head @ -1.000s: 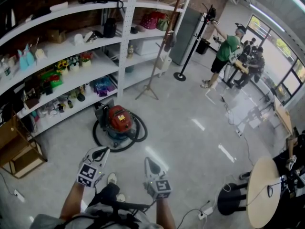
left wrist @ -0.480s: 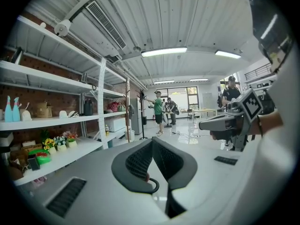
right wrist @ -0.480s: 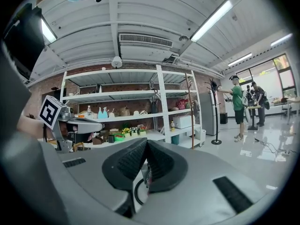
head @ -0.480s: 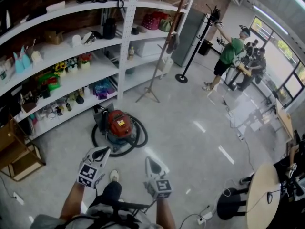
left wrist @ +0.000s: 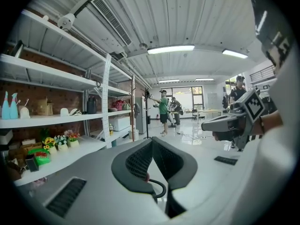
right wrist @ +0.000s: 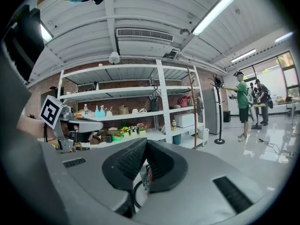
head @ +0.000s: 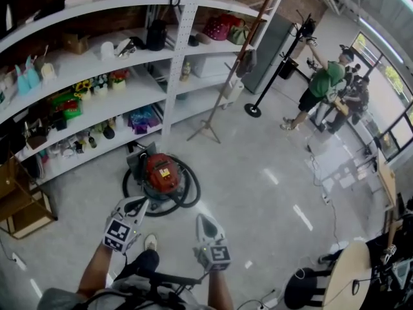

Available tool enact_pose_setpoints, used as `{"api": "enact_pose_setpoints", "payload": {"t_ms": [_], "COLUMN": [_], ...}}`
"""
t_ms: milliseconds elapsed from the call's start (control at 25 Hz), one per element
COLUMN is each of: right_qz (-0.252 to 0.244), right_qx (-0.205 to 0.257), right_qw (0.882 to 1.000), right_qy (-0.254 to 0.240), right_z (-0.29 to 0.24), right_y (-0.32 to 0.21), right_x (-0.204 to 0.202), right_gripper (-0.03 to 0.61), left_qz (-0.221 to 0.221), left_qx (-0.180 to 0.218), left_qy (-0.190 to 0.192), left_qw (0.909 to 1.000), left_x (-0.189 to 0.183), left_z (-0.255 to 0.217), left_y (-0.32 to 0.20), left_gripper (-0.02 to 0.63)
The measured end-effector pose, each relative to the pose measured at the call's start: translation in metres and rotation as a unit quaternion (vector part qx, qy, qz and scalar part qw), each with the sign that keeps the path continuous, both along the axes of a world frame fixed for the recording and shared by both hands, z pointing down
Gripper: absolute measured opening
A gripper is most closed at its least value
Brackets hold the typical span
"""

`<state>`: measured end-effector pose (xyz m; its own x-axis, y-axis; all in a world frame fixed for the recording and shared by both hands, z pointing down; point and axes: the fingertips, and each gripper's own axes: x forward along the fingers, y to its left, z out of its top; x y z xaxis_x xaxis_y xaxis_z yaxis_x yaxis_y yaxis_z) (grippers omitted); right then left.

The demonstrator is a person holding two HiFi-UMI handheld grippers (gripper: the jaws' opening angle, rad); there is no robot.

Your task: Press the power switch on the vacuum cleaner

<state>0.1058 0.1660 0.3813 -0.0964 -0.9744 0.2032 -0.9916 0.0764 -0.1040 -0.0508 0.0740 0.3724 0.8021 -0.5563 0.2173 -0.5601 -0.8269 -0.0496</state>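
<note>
**Both tools closed and held short of the vacuum cleaner**

Head view: the red vacuum cleaner (head: 161, 172) sits on the grey floor (head: 258, 199) just in front of the white shelves (head: 97, 89). Its black hose (head: 189, 187) is coiled around it. The left gripper (head: 136, 204) and right gripper (head: 204, 220) are held side by side nearer the person. Both point toward the vacuum cleaner and neither touches it. Far right, a person in a green shirt (head: 327, 82) stands beyond a black coat stand (head: 284, 53).

Left gripper view: the left gripper (left wrist: 152, 143) has its jaws together at the tips, with nothing clamped. The right gripper (left wrist: 234, 121) shows at the right.

Right gripper view: the right gripper (right wrist: 146, 144) also has its jaws pressed together and holds nothing. The shelves (right wrist: 140, 114) stand beyond it, and the left gripper (right wrist: 77, 123) is at the left.
</note>
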Motion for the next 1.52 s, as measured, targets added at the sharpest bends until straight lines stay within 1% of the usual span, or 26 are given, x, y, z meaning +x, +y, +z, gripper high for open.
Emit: {"api": "enact_pose_setpoints", "payload": {"t_ms": [160,400,600,720,1000,1120,1520], "right_qz": [-0.003,-0.015,-0.015,-0.013,-0.019,-0.03,-0.074], "right_qx": [0.0,-0.003,-0.008,-0.013,-0.012,-0.022,-0.033], "right_qw": [1.0,1.0,1.0,1.0,1.0,0.999,0.997], "right_qy": [-0.002,-0.006,-0.005,-0.001,-0.003,0.0,-0.002], "right_z": [-0.003,-0.007,0.002,-0.001,0.004,0.011,0.046], "right_y": [-0.033,-0.083,-0.118,-0.14,-0.182,-0.199,-0.245], "right_x": [0.004,0.004,0.01,0.009,0.011,0.008,0.01], "right_gripper": [0.012,0.012,0.011,0.011,0.011,0.011,0.011], "left_qz": [-0.009,-0.02,-0.022,-0.024,-0.026,-0.035,-0.058], "left_qx": [-0.005,-0.006,-0.014,-0.009,-0.011,-0.019,-0.04], "left_qy": [-0.007,-0.004,0.001,-0.002,-0.007,-0.005,-0.013], "left_qw": [0.9999,0.9998,0.9997,0.9997,0.9996,0.9992,0.9974], "left_x": [0.0,0.001,0.004,0.002,0.0,-0.001,0.005], "left_z": [0.001,0.002,0.008,0.009,0.018,0.024,0.056], "left_y": [-0.032,-0.081,-0.117,-0.14,-0.176,-0.19,-0.223], "left_gripper": [0.008,0.008,0.008,0.008,0.008,0.008,0.009]}}
